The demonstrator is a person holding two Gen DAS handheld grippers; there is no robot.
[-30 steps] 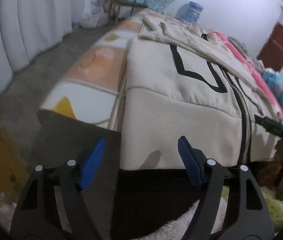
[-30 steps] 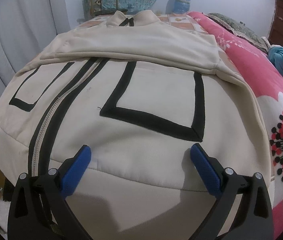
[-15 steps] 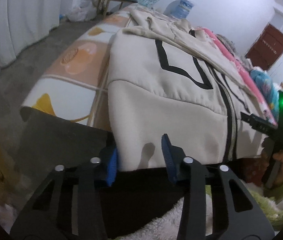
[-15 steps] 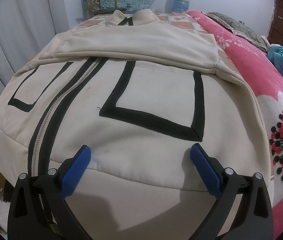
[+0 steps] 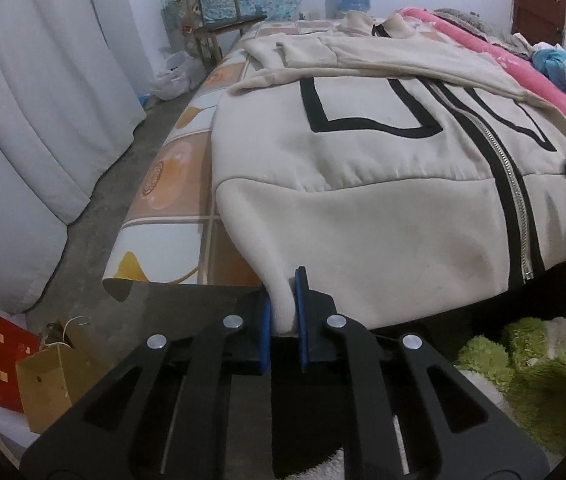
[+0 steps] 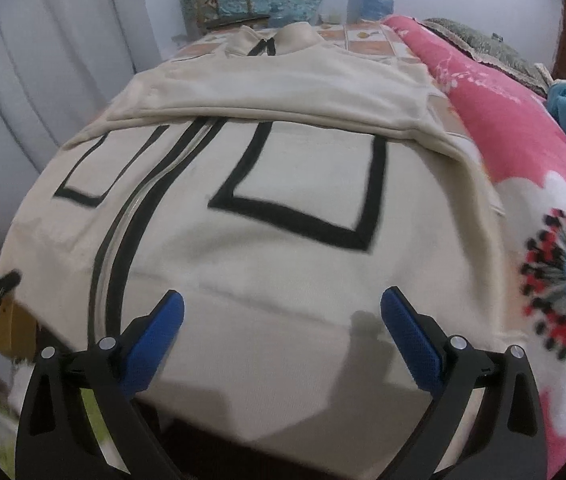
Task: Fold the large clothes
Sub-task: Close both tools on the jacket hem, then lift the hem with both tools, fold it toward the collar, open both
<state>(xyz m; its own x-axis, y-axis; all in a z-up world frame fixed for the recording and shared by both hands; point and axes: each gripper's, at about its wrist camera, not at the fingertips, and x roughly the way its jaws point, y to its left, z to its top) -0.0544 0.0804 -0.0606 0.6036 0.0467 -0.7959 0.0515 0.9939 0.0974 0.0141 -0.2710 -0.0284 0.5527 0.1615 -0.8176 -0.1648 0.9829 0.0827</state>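
**Left pinches hem corner, right spread above hem**

Cream jacket [image 5: 383, 184] lies flat on bed, fills center/right of left wrist view; zip w/ black trim at right. Left gripper [image 5: 283, 320], bottom center, jaws pinching jacket's lower-left hem corner. Right gripper [image 6: 281, 332], bottom of right wrist view, jaws spread wide over hem. Pink blanket [image 6: 523, 152] at frame right.

The jacket [image 5: 363, 216] looks like matt, soft fleece cloth — its zipper [image 5: 517, 200] shiny metal, seemingly.
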